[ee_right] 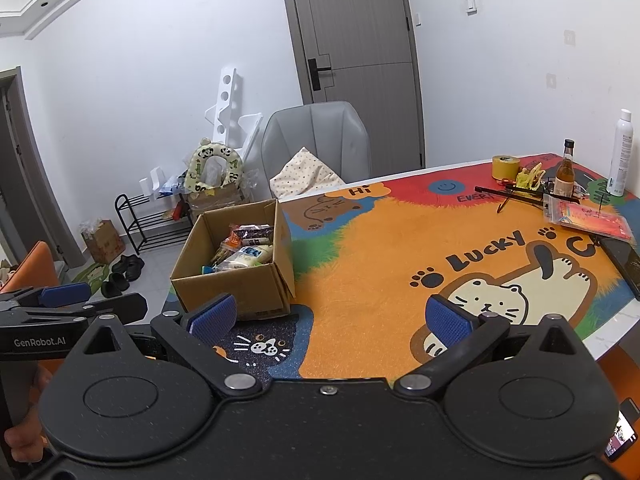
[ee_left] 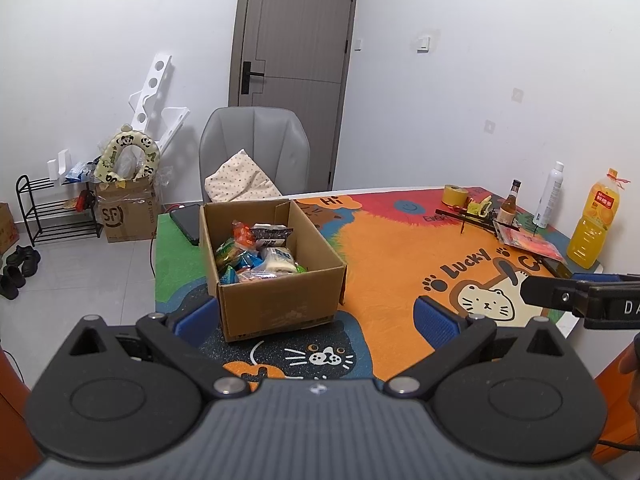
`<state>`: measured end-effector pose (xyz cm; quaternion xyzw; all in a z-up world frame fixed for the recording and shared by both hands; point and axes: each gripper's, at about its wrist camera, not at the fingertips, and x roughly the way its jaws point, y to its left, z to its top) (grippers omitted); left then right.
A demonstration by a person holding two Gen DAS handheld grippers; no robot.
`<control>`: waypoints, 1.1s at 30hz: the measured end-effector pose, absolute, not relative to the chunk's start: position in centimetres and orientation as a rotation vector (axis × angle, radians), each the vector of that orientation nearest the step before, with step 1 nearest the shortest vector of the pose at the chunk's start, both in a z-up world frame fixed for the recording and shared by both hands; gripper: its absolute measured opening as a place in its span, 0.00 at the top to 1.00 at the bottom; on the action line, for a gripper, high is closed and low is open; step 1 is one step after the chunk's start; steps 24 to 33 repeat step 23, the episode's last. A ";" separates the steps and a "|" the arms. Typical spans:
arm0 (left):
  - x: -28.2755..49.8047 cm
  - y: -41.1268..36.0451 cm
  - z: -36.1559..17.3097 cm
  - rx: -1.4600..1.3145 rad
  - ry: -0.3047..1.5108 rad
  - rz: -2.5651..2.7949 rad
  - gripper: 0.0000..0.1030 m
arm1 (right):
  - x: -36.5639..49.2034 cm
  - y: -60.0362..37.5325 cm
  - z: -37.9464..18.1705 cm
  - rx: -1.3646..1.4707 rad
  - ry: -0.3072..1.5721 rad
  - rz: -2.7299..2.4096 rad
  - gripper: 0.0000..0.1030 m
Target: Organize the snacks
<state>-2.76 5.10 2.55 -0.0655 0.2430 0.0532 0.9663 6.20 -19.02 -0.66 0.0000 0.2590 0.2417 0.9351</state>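
An open cardboard box [ee_left: 276,304] [ee_right: 236,280] stands on the left part of the table's colourful cat mat [ee_left: 392,248] [ee_right: 380,248]. Several snack packets [ee_left: 260,256] [ee_right: 244,252] lie inside it. My left gripper [ee_left: 316,320] is open and empty, hovering just in front of the box's near wall. My right gripper [ee_right: 332,316] is open and empty too, over the mat to the right of the box. The right gripper's tip [ee_left: 560,296] shows at the right edge of the left wrist view. The left gripper [ee_right: 68,300] shows at the left edge of the right wrist view.
At the far right of the table stand a yellow tape roll [ee_right: 506,166], a small brown bottle [ee_right: 565,172], a white spray can [ee_right: 620,152], an orange juice bottle [ee_left: 592,224] and a red packet [ee_right: 588,216]. A phone [ee_right: 624,260] lies near the right edge. A grey chair [ee_left: 256,148] stands behind.
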 end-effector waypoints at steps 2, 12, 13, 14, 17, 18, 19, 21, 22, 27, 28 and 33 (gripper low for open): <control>-2.7 5.1 2.6 -0.133 0.492 0.107 0.00 | 6.2 -19.0 -0.7 0.000 0.529 0.494 0.00; -2.0 5.4 1.2 -0.118 0.510 0.112 0.00 | 7.3 -19.0 -1.2 0.009 0.546 0.528 0.00; -1.8 5.5 1.3 -0.121 0.515 0.115 0.00 | 7.4 -19.0 -1.3 0.011 0.550 0.526 0.00; -1.6 5.6 1.2 -0.124 0.521 0.117 0.00 | 7.5 -19.0 -1.4 0.015 0.554 0.529 0.00; -1.5 5.8 1.2 -0.129 0.516 0.131 0.00 | 7.6 -19.1 -1.7 0.022 0.563 0.526 0.00; -1.6 5.8 1.2 -0.130 0.513 0.130 0.00 | 7.6 -19.2 -1.7 0.020 0.563 0.525 0.00; -1.5 5.8 1.4 -0.131 0.512 0.127 0.00 | 7.6 -19.2 -1.7 0.018 0.561 0.524 0.00; -1.7 5.9 1.6 -0.138 0.507 0.122 0.00 | 7.6 -19.3 -1.6 0.026 0.558 0.516 0.00; -1.7 6.0 1.7 -0.140 0.505 0.123 0.00 | 7.6 -19.4 -1.6 0.030 0.557 0.516 0.00; -1.7 6.0 1.8 -0.142 0.504 0.124 0.00 | 7.6 -19.4 -1.6 0.030 0.557 0.516 0.00; -1.7 6.0 1.8 -0.142 0.504 0.124 0.00 | 7.6 -19.4 -1.6 0.030 0.557 0.516 0.00; -1.7 6.0 1.8 -0.142 0.504 0.124 0.00 | 7.6 -19.4 -1.6 0.030 0.557 0.516 0.00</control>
